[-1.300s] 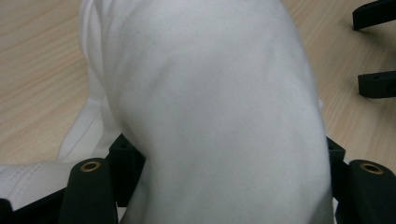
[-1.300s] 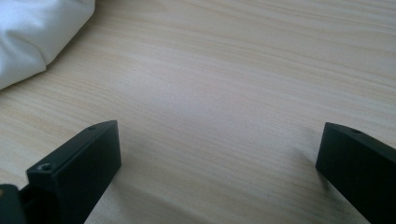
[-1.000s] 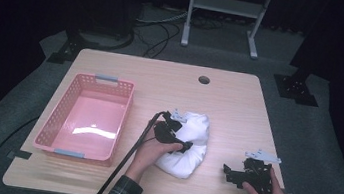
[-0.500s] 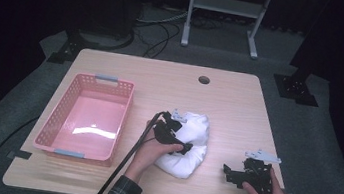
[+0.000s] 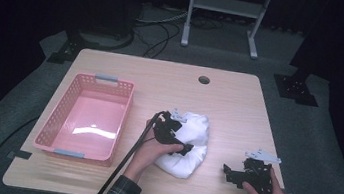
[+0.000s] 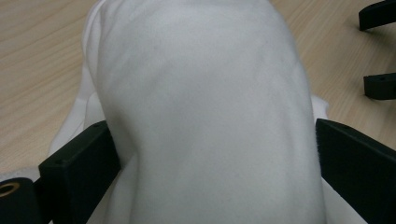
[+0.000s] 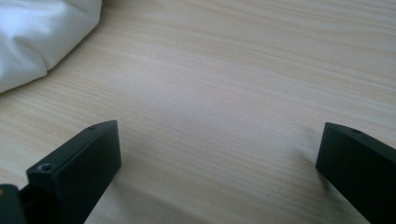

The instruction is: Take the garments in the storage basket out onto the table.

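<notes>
A bunched white cloth (image 5: pixel 193 141) lies on the wooden table (image 5: pixel 238 111), right of centre. My left gripper (image 5: pixel 182 137) rests on its left side, held by a hand in a plaid sleeve. Its jaws have just been opening. In the left gripper view they stand wide, one on each side of the cloth (image 6: pixel 196 84), so my left gripper (image 6: pixel 212 130) is open around the bulging fold. My right gripper (image 5: pixel 228 175) sits low over bare wood near the front right, apart from the cloth. It is open (image 7: pixel 219 128) with nothing between its jaws, and the cloth (image 7: pixel 37 37) shows at upper left.
A pink plastic basket (image 5: pixel 123 121) with nothing in it stands on the left half of the table. A cable hole (image 5: pixel 204 79) sits near the far edge. Black cables trail off the front edge. A metal stand (image 5: pixel 225 5) is on the floor behind.
</notes>
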`<act>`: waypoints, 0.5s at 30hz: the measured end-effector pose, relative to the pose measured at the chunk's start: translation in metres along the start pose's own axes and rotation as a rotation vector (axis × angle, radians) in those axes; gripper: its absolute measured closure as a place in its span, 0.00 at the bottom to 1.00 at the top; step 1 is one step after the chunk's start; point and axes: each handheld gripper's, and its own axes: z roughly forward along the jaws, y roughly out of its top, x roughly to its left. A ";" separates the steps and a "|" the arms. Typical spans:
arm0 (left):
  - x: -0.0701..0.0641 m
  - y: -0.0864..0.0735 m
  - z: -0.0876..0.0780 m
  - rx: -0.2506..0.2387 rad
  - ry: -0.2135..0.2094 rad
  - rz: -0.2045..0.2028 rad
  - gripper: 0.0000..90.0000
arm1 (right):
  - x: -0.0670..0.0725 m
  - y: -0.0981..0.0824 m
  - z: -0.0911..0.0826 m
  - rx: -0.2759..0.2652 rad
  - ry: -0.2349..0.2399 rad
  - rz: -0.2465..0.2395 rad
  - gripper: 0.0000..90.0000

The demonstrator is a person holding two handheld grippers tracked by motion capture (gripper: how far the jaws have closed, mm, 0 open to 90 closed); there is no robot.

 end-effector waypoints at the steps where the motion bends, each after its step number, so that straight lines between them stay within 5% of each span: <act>1: 0.000 0.000 0.000 -0.003 0.005 0.000 0.03 | 0.000 0.000 0.000 0.000 0.000 0.000 0.00; 7: -0.005 0.002 -0.005 -0.071 0.050 0.037 0.03 | 0.000 0.000 0.000 0.000 0.000 0.000 0.00; 15: -0.005 0.006 -0.021 -0.217 0.004 0.019 0.03 | 0.000 0.000 0.000 0.000 0.000 0.000 0.00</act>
